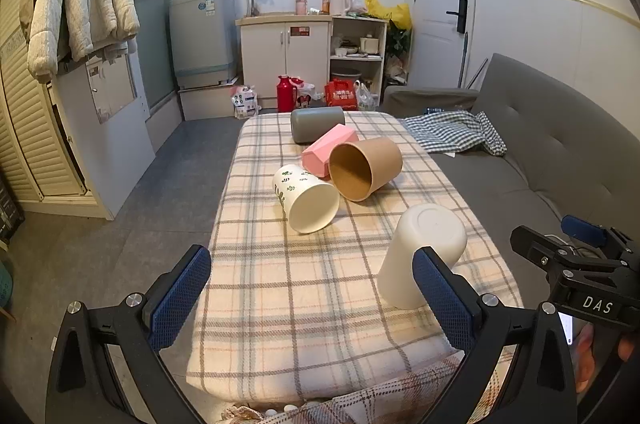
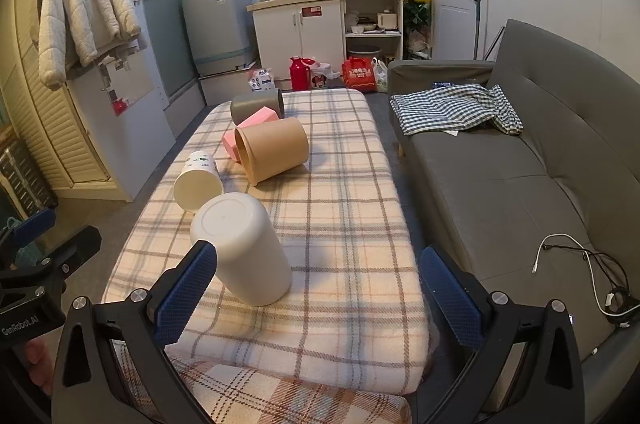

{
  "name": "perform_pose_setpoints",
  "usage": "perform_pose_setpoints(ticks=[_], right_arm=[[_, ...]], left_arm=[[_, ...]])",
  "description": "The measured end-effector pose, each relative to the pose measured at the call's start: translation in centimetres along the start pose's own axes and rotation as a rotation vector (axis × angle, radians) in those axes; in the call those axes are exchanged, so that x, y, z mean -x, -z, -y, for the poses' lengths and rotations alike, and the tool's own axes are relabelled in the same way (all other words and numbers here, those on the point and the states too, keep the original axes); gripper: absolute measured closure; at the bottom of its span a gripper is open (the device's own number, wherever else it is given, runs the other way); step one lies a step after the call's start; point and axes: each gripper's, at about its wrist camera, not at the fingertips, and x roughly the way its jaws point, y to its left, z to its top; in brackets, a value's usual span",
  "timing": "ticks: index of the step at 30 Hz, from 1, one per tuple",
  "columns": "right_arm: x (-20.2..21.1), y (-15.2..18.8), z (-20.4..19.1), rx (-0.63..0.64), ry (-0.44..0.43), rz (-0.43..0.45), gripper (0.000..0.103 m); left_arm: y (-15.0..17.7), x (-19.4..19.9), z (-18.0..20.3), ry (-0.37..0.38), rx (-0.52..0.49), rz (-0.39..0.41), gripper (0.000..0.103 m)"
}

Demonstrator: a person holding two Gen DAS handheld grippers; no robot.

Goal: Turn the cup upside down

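A plain white cup (image 1: 420, 256) (image 2: 244, 248) stands upside down, base up, near the front of the plaid-covered table (image 1: 304, 304) (image 2: 340, 224). Farther back lie cups on their sides: a white cup with leaf print (image 1: 306, 198) (image 2: 199, 182), a brown paper cup (image 1: 366, 168) (image 2: 274, 152), a pink faceted cup (image 1: 326, 150) (image 2: 250, 128) and a grey cup (image 1: 318, 124) (image 2: 256, 106). My left gripper (image 1: 312, 294) is open and empty, its right finger just in front of the white cup. My right gripper (image 2: 318, 290) is open and empty, its left finger beside that cup.
A grey sofa (image 2: 520, 164) with a checked cloth (image 2: 452, 110) runs along the table's right side. A white cable (image 2: 568, 264) lies on its seat. The right gripper's body shows in the left wrist view (image 1: 580, 264). Cabinets and a red flask (image 1: 286, 94) stand beyond.
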Motion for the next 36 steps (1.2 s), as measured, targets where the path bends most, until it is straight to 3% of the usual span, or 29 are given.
perform_pose_setpoints(ticks=[36], right_arm=[[-0.19, -0.03, -0.15, 0.001, -0.001, -0.003, 0.0]], left_arm=[[-0.12, -0.11, -0.44, -0.001, 0.012, -0.006, 0.0]])
